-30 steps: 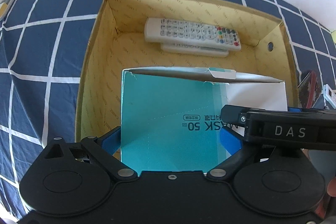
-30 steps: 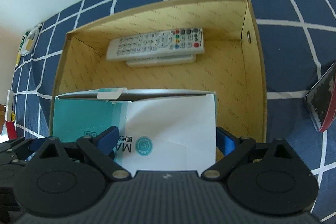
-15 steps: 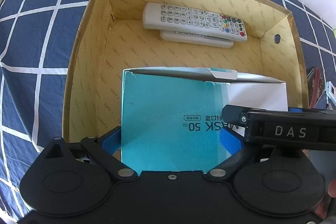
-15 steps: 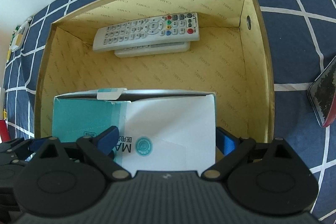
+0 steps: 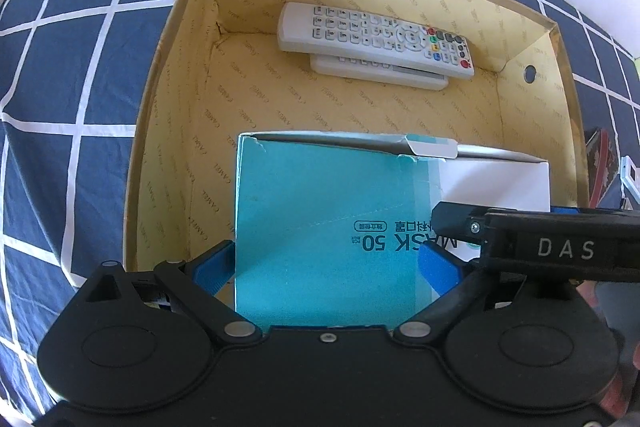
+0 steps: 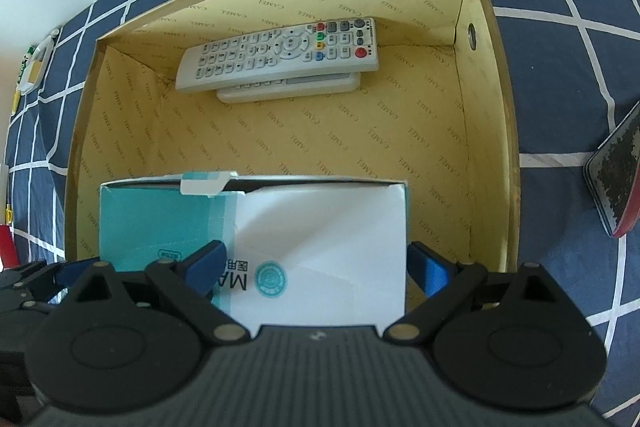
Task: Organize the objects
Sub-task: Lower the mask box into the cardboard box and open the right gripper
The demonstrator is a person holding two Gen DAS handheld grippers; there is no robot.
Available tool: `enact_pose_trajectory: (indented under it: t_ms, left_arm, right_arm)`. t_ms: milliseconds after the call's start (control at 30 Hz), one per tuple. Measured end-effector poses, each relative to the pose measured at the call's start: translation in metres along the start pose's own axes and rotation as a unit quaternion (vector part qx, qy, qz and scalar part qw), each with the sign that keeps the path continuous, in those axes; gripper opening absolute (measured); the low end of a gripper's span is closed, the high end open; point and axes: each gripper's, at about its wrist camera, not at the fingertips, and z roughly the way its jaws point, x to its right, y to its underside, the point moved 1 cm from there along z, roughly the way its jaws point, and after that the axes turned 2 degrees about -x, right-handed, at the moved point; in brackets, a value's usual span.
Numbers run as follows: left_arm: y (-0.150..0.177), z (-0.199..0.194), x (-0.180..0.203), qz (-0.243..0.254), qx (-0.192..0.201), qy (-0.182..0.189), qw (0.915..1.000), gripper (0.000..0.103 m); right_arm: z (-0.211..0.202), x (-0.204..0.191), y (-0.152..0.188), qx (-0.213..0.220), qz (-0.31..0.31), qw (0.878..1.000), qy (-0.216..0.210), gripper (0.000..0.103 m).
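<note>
- We hold the mask box (image 5: 332, 223) with both grippers, left gripper (image 5: 326, 263) and right gripper (image 6: 316, 263) each clamped on it;
- below it, the cardboard box (image 5: 172, 155) holds two stacked remotes (image 5: 376, 39).

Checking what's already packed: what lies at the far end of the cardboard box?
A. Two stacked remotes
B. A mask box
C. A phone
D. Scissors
A: two white remotes lie stacked against the far wall of the cardboard box, one atop the other.

Teal-and-white cardboard mask box (image 5: 332, 227) clamped between left gripper (image 5: 326, 263) blue pads, above open yellow-lined cardboard box (image 5: 172, 131); two stacked white remote controls (image 5: 376, 43) at far wall.
</note>
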Motion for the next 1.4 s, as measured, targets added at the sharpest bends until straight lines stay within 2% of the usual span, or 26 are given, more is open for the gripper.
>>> enact_pose_trajectory:
  t_ms: [233,567,800,867,1200,1400]
  left_arm:
    - [0.003,-0.013,0.005,0.0,0.017,-0.003,0.9999,0.097]
    - [0.015,-0.045,0.023,0.011,0.045,-0.018,0.9988,0.098]
    - [0.025,-0.069,0.039,0.004,0.066,-0.016,0.9977,0.099]
    - [0.029,-0.076,0.043,0.006,0.075,-0.01,0.9971,0.103]
    - [0.051,-0.106,0.068,0.034,0.104,-0.001,0.994,0.103]
    - [0.066,-0.112,0.08,0.047,0.107,0.01,0.9931,0.103]
  right_arm:
    - [-0.009,-0.001,-0.001,0.009,-0.008,1.0,-0.003,0.096]
    - [-0.048,0.007,0.004,0.047,-0.005,0.999,-0.028,0.098]
    - [-0.081,0.023,0.015,0.076,-0.002,0.997,-0.016,0.103]
    - [-0.091,0.028,0.021,0.087,0.002,0.996,-0.01,0.103]
    - [-0.133,0.061,0.067,0.128,0.041,0.991,0.014,0.103]
    - [-0.154,0.079,0.099,0.154,0.073,0.985,0.027,0.103]
